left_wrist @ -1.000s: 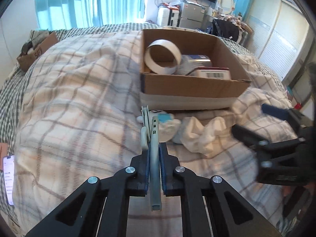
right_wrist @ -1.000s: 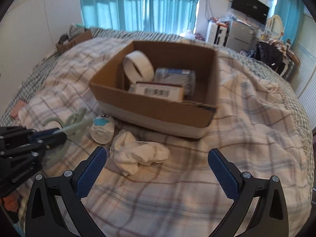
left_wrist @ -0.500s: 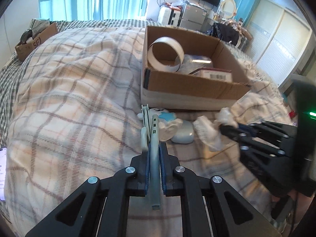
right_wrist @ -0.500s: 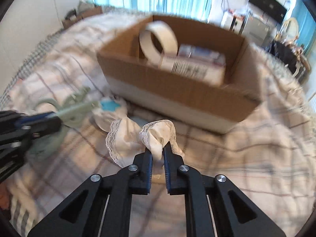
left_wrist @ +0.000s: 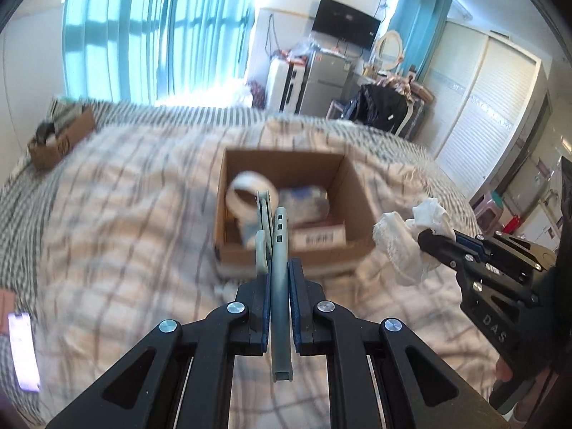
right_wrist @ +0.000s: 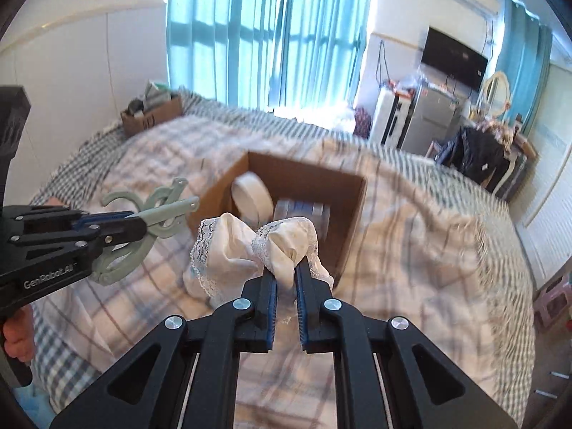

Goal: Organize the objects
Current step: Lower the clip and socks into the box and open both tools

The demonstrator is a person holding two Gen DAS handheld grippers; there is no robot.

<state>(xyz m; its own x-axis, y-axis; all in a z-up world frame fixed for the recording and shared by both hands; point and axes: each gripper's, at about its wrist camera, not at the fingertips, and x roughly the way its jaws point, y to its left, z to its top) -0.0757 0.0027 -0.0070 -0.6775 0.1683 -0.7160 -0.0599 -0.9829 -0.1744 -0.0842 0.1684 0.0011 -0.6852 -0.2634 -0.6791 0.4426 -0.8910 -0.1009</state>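
Observation:
My left gripper is shut on a pale green plastic clip hanger, held in the air before the open cardboard box. It also shows in the right wrist view. My right gripper is shut on a white lace-trimmed cloth, lifted above the bed just in front of the box. The cloth also shows in the left wrist view. The box holds a white tape roll, a clear packet and a labelled carton.
The plaid quilt covers the bed. A smaller cardboard box sits at the far left corner. A phone lies at the left edge. Furniture and a wardrobe stand beyond the bed on the right.
My right gripper closed on the white cloth and lifted it off the quilt. My left gripper rose with the hanger, so the box now lies below and ahead.

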